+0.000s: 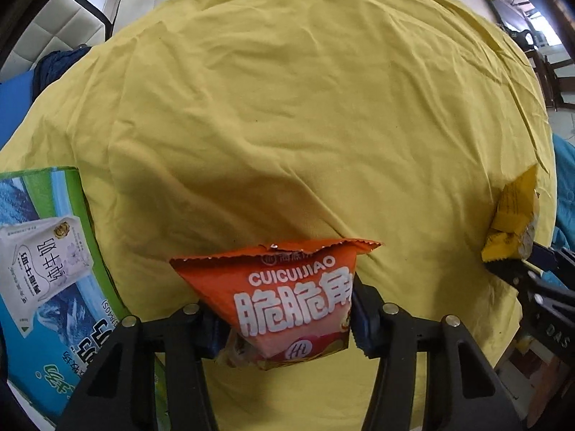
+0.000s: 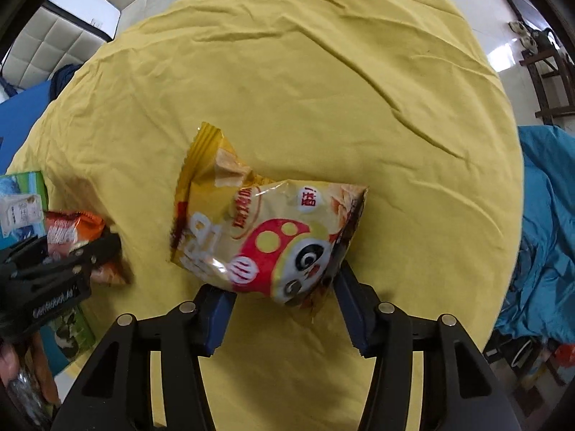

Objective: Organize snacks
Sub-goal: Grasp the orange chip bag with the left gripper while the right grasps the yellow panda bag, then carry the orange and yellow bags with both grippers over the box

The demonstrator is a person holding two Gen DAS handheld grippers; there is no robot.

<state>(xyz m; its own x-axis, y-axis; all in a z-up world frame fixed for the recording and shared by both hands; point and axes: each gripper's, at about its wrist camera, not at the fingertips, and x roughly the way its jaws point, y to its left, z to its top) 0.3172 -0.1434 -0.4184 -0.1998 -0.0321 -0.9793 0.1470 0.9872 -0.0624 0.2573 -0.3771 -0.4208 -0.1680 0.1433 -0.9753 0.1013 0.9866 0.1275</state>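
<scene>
Orange bag: I see the orange CUICUIJIAO snack bag [image 1: 287, 294] pinched across its lower half between my left gripper [image 1: 284, 327] pads; the torn-looking top seal fans out above the yellow cloth [image 1: 305, 107].
Yellow bag: the yellow panda snack bag [image 2: 273, 230] sits in my right gripper [image 2: 284, 309], blue pads [image 2: 215, 318] pressing its lower corners, the body crumpled and tilted left.
Left fingers: closed on the orange bag, film buckled inward at both pads.
Right fingers: clamped on the yellow bag, but only near its edge, so I judge this hold the weaker one.
Destination: a blue-green milk carton box [image 1: 46, 269] lies at the left edge of the cloth, just beside the orange bag; I take it as the likely bin, though I cannot tell if it is open.
Handling: both bags are air-filled and slippery; I squeeze no harder, lest the contents crush.
Advice: I lift straight, keep the two grippers apart, and carry the orange bag first.
Risk: the yellow bag could rotate out of the pads.
</scene>
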